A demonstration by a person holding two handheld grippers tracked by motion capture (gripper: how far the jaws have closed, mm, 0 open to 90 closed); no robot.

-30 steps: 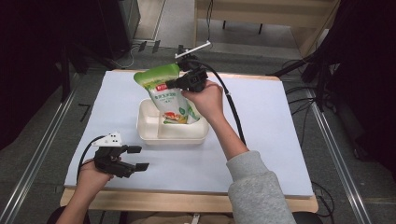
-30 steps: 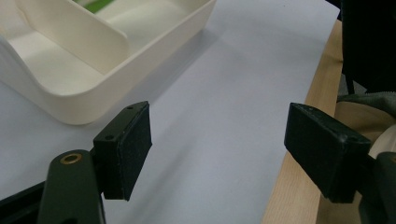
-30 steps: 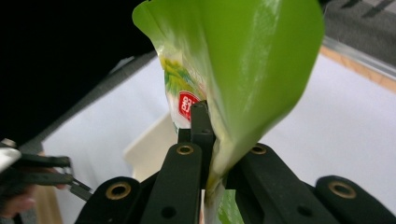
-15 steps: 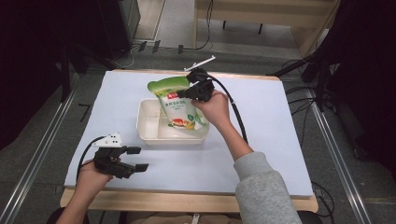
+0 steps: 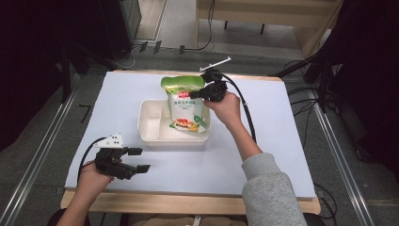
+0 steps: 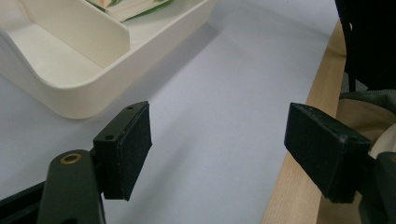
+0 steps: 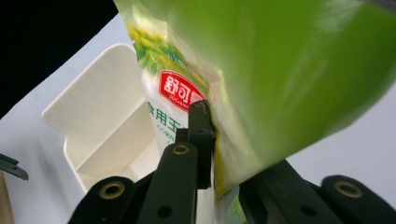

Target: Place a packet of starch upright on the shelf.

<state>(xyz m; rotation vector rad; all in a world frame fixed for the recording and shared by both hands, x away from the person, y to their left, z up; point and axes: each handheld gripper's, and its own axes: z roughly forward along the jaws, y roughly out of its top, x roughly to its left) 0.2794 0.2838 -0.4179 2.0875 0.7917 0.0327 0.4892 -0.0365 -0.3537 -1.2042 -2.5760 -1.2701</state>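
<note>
Nearest, left claw (image 5: 136, 160) open, idle on the worktop (image 5: 282, 141) short of the divided tray (image 5: 148, 134). Beyond, right claw (image 5: 196, 94) pinching the green corn-snack bag (image 5: 186, 106) by one upper edge, base inside the tray. Risk: thin grip slipping, bag toppling over the rim.

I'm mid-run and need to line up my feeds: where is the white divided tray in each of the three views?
High view: the white tray lies at table centre, the green pouch standing in its right compartment.
Left gripper view: the tray fills the upper left, beyond the open left claw.
Right gripper view: the tray sits at left, behind the right claw shut on the pouch.
Shared landmark: the tray's inner divider wall.
</note>
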